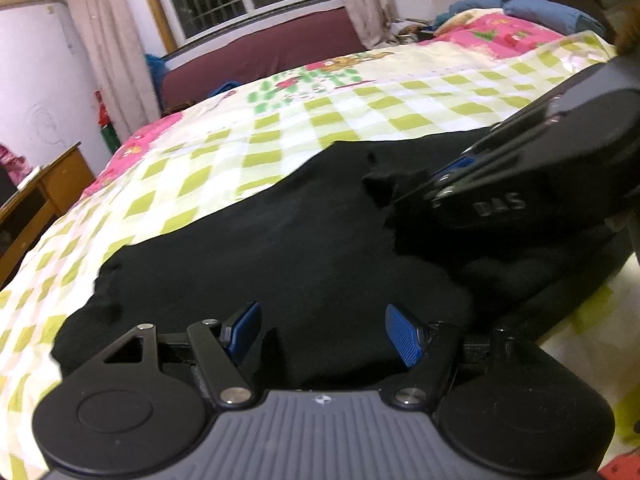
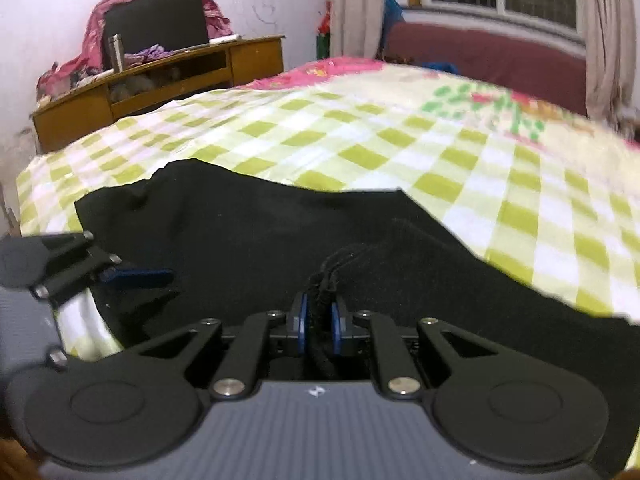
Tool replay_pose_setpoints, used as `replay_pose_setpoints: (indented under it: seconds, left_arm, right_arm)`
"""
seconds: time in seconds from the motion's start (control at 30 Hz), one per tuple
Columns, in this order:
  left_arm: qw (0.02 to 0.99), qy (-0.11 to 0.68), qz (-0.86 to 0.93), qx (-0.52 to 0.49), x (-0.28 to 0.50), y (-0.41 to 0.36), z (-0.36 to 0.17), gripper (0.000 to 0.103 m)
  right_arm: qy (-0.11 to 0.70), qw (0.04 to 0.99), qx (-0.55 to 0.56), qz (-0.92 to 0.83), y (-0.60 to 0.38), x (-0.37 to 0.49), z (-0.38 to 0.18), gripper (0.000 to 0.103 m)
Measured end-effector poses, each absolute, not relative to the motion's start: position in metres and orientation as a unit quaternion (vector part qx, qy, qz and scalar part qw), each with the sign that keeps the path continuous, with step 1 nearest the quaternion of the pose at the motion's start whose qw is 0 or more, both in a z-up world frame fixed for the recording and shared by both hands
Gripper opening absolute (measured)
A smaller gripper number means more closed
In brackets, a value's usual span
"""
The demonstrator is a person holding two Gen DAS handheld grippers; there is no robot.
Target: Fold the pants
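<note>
Black pants (image 1: 248,248) lie spread across the checked bedspread, also filling the near half of the right wrist view as dark cloth (image 2: 280,224). My left gripper (image 1: 326,330) hangs open just above the cloth, its blue pads (image 1: 404,334) wide apart with nothing between them. My right gripper (image 2: 320,322) is shut on a bunched fold of the pants that rises between its blue pads. In the left wrist view the right gripper (image 1: 436,184) comes in from the right, lifting a peak of fabric. The left gripper (image 2: 138,276) shows at the left edge of the right wrist view.
The bed carries a green-and-white checked bedspread (image 1: 304,120) with pink patches. A wooden cabinet (image 2: 168,80) with a dark screen and a metal flask stands by the wall. A maroon sofa (image 1: 260,52) sits under the curtained window. Pillows (image 1: 532,12) lie at the bed's head.
</note>
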State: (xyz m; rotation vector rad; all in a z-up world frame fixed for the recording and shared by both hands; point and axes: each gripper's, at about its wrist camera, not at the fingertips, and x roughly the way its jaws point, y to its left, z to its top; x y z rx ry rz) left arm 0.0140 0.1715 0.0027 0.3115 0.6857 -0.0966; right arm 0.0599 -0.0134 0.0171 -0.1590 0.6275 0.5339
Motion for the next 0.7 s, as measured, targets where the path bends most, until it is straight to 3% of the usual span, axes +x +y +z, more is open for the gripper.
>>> replay_pose_setpoints:
  seconds: [0.17,0.23,0.3,0.4,0.5,0.7]
  left_arm:
    - [0.934,0.332,0.038,0.123,0.007,0.213,0.011,0.082]
    - [0.936,0.330,0.080,0.095,-0.002,0.235,0.015,0.082]
    - [0.934,0.329,0.125,0.060,-0.012,0.257,0.017,0.089]
    - [0.926,0.344,0.156,0.008,-0.014,0.282,0.010,0.090]
    - [0.926,0.341,0.161,-0.005,-0.007,0.284,0.006,0.090]
    - [0.930,0.332,0.160,-0.009,0.002,0.285,0.003,0.090]
  right_arm:
    - [0.344,0.898,-0.106,0.254,-0.003,0.071,-0.012,0.015]
    - [0.339,0.900,-0.100,0.256,-0.003,0.069,-0.009,0.021]
    - [0.336,0.899,-0.105,0.261,-0.002,0.066,-0.008,0.024]
    - [0.335,0.898,-0.114,0.260,0.002,0.064,-0.011,0.025]
    - [0.339,0.897,-0.116,0.258,0.005,0.065,-0.010,0.025]
    - [0.329,0.902,-0.125,0.248,0.010,0.064,-0.009,0.015]
